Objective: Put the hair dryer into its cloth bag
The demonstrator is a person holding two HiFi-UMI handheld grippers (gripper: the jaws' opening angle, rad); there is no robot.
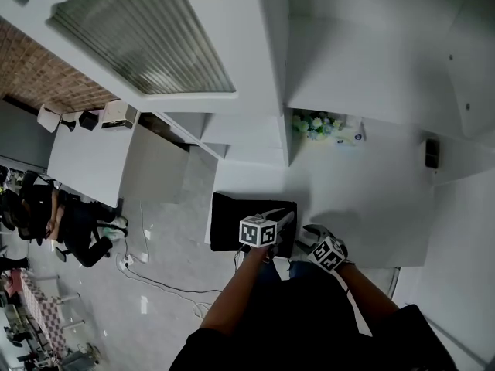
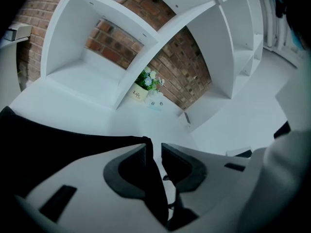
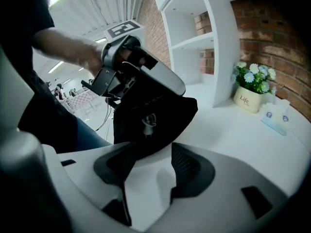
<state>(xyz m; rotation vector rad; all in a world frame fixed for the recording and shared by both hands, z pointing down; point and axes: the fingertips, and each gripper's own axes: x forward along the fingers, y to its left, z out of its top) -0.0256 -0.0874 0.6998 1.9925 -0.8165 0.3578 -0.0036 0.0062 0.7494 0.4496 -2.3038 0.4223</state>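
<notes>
My left tongs stand narrow, with only a thin slit between the pads. The rim of the black cloth bag runs up through that slit and lies against the left-hand pad. A sliver of white shows between the cloth and the other pad, so the cloth is not pinched. My right tongs stand wide and hold nothing. The bag's lower edge droops over the tip of their left-hand jaw, and the other jaw is clear of it.

The bag sits at the near left corner of the bench, just in front of me. It is dark and bulging, with a small pale fitting on the side that faces my right tongs. In the right gripper view my left tongs come down onto the bag's top edge, with my hand behind them. The hair dryer itself I cannot make out in any view.

At the far edge of the bench, against an upright of the white shelving, stands a pot of flowers. A small pale blue box lies just beside it. Brick wall shows behind the shelves. The two tongs are close together, both at the bag.
</notes>
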